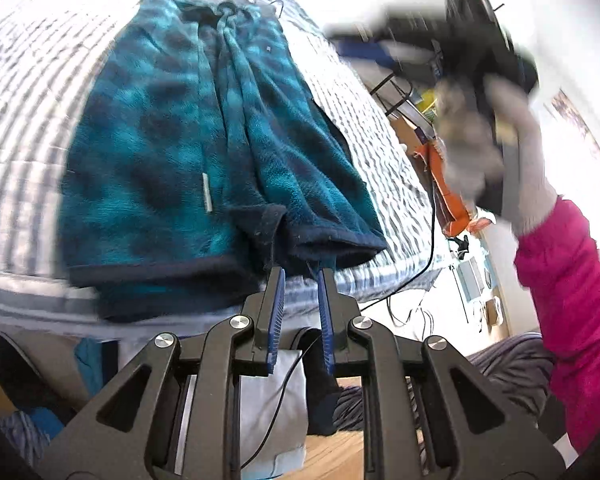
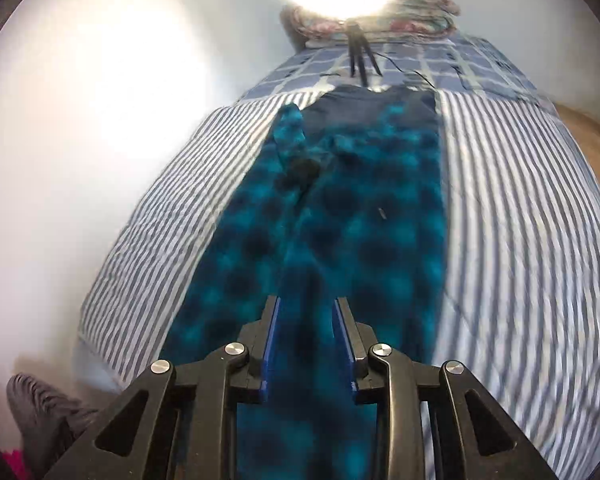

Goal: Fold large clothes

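A teal and navy fleece garment (image 1: 188, 144) lies lengthwise on a blue and white striped bedspread (image 1: 28, 128), both sides folded in toward the middle. My left gripper (image 1: 301, 274) is open and empty, its tips at the dark hem near the bed's edge. In the right wrist view the same garment (image 2: 340, 220) stretches away down the bed (image 2: 520, 220). My right gripper (image 2: 306, 302) is open and empty, just above the near end of the fleece. The right gripper also shows blurred in the left wrist view (image 1: 472, 120), held in a gloved hand.
A small black tripod (image 2: 358, 56) stands at the far end of the bed by a pile of bedding (image 2: 404, 12). A black cable (image 1: 428, 248) hangs off the bed's side. Wooden floor (image 2: 588, 128) and cluttered items (image 1: 452, 184) lie beside the bed.
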Motion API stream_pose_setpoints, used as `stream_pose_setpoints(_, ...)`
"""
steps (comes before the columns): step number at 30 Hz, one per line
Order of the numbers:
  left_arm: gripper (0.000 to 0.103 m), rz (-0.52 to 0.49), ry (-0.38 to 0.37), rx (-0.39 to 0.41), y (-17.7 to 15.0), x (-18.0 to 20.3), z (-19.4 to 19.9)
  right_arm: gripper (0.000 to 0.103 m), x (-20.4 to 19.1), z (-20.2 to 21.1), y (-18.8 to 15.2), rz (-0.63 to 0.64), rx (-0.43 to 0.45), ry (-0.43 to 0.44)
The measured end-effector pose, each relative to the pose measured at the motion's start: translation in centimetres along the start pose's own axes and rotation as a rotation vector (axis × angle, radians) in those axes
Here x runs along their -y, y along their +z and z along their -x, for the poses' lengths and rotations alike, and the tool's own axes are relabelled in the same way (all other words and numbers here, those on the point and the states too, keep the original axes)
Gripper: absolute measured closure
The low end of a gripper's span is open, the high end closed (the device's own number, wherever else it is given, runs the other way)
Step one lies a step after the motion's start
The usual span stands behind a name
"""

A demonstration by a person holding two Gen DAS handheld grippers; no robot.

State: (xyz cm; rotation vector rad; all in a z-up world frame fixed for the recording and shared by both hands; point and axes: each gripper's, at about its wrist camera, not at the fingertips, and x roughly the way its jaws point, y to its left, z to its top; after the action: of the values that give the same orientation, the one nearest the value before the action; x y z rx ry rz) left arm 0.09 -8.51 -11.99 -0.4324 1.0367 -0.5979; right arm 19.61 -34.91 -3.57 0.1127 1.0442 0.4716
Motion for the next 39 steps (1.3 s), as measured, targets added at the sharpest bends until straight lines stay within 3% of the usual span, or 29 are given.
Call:
stream_pose_setpoints(7,0.089,-0.035,0.080,0.044,1.0,-1.7,4.7,0.076,-0.2,-1.4,-8.0,0.011,-0.082,-0.008)
stream_pose_setpoints(10,0.089,-0.027,0.127,0.073,2.2,-2.7,5.3,0.077,-2.0,-4.5,-10.8,0.003,-0.146,0.057)
stream_pose_setpoints(11,0.089,-0.026,0.142,0.078,2.7,-2.9,5.4,0.077,-3.1,-5.7,-11.7,0.026,-0.174,0.058)
stream_pose_setpoints(13,0.089,-0.034,0.170,0.088,3.5,-3.7,5.3,0.077,-5.2,-5.7,-12.2,0.151,-0.146,-0.021)
stream_pose_setpoints(15,0.081,-0.035,0.196,0.089,4.3,-4.5,5.4,0.077,-5.0,-4.3,-11.5,0.138,-0.156,0.059)
stream_pose_setpoints(17,0.052,-0.011,0.208,0.091,4.9,-5.9,5.4,0.077,-4.1,-2.2,-11.0,0.111,-0.140,0.101)
stream_pose_setpoints(19,0.050,0.036,0.210,0.079,5.3,-7.4,5.2,0.068,-3.1,0.2,-11.1,0.110,-0.086,0.054)
stream_pose_setpoints(21,0.050,0.073,0.214,0.052,5.5,-8.8,4.4,0.036,-0.9,2.1,-11.3,0.053,-0.031,-0.008)
stream_pose_setpoints(23,0.050,0.113,0.202,0.029,5.4,-10.1,3.6,0.031,1.7,2.5,-11.8,-0.030,-0.017,-0.039)
stream_pose_setpoints(26,0.050,0.159,0.167,-0.019,4.8,-11.2,2.3,0.036,5.0,0.8,-12.7,-0.164,-0.092,0.029)
stream_pose_setpoints(28,0.050,0.156,0.163,-0.038,4.4,-11.2,1.5,0.050,6.1,-0.9,-13.5,-0.221,-0.144,0.107)
stream_pose_setpoints(30,0.050,0.133,0.159,-0.056,4.2,-10.7,0.8,0.083,6.0,-2.3,-14.3,-0.239,-0.186,0.175)
stream_pose_setpoints(31,0.052,0.123,0.163,-0.055,4.1,-10.4,0.5,0.088,5.7,-2.7,-14.4,-0.234,-0.197,0.178)
stream_pose_setpoints(32,0.061,0.118,0.159,-0.055,4.1,-10.0,0.3,0.094,5.5,-2.8,-14.3,-0.219,-0.198,0.165)
stream_pose_setpoints(36,0.066,0.110,0.145,-0.027,4.5,-8.9,0.8,0.096,5.9,0.0,-13.7,-0.190,-0.161,0.157)
stream_pose_setpoints(39,0.066,0.096,0.203,-0.027,4.6,-9.0,0.7,0.096,6.1,-1.3,-14.6,-0.177,-0.196,0.101)
